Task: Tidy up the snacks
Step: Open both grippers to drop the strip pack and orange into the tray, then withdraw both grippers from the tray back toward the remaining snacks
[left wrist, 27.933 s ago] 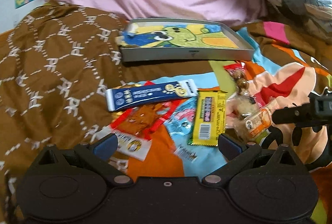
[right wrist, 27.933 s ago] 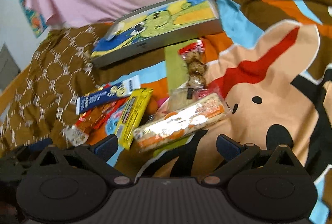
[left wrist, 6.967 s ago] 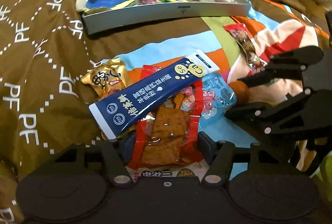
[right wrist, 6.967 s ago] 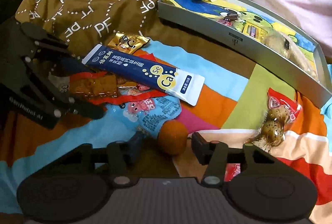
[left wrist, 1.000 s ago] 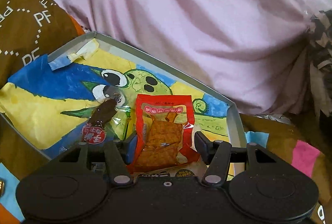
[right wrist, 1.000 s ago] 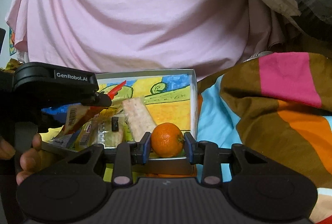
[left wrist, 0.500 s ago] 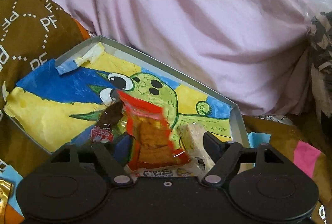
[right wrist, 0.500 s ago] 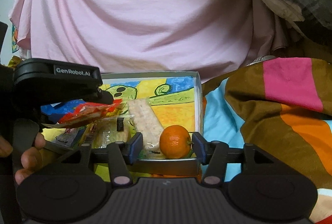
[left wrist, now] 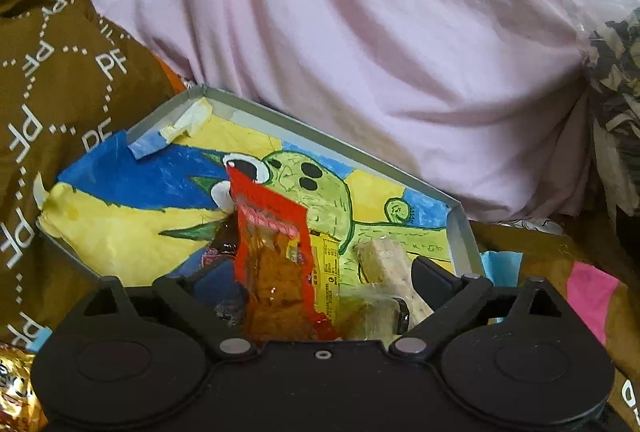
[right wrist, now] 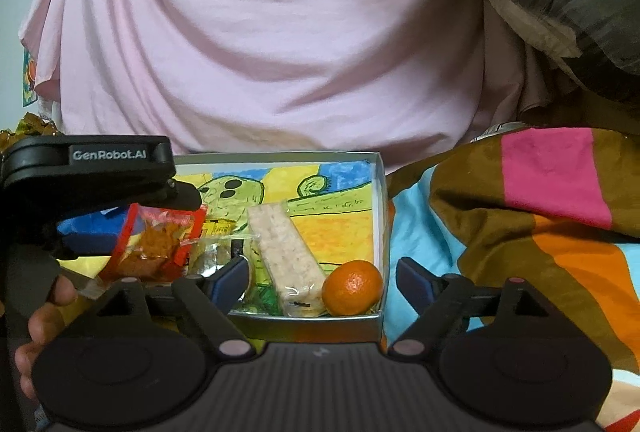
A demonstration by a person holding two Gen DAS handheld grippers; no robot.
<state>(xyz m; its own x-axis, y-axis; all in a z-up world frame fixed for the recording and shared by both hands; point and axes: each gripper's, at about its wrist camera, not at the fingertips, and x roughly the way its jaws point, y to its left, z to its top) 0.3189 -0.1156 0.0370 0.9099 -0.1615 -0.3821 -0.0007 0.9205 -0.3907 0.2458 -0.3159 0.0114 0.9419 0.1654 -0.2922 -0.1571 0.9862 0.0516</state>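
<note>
A silver tray (left wrist: 328, 136) lined with a green cartoon drawing lies on the bed. The jaws of my left gripper (left wrist: 320, 276) are opening over it. A red packet of brown snacks (left wrist: 276, 256) leans tilted between them, free of both pads. My right gripper (right wrist: 324, 278) hangs at the tray's near right corner, jaws opening. A small orange (right wrist: 352, 286) rests inside the tray (right wrist: 380, 216) between them, untouched. A pale rice bar (right wrist: 286, 252), a yellow packet (left wrist: 326, 260) and a dark wrapper (left wrist: 224, 244) also lie in the tray.
Pink cloth (left wrist: 360, 32) rises right behind the tray. Brown lettered quilt (left wrist: 60, 80) lies to the left, with a gold wrapper (left wrist: 16, 392) on it. A colourful blanket (right wrist: 520, 232) spreads to the right. A hand (right wrist: 44, 316) holds the left gripper's handle.
Both pairs of jaws have spread wide. The orange left the right jaws and settled in the tray corner. The red packet came free of the left jaws and tipped over.
</note>
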